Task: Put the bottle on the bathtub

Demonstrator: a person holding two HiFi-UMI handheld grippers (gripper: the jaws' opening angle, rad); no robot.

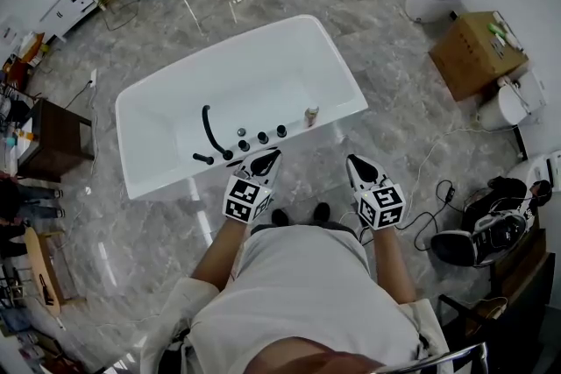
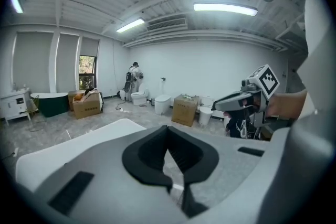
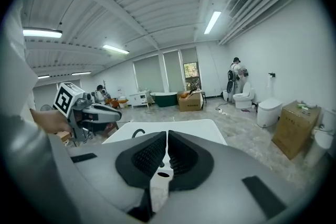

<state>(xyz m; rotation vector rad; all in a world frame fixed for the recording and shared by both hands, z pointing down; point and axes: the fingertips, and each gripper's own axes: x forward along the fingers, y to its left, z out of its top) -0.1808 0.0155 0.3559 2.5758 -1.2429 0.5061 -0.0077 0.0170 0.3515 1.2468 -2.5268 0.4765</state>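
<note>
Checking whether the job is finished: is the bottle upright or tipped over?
Upright, as far as the head view shows: the small bottle stands on the bathtub rim, right of the black knobs.

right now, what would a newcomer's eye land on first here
The white bathtub fills the middle of the marble floor, with a curved black faucet and black knobs on its near rim. A small bottle stands on that rim, right of the knobs. Just short of the rim hover the left hand-held gripper and the right hand-held gripper, both shut and empty.
</note>
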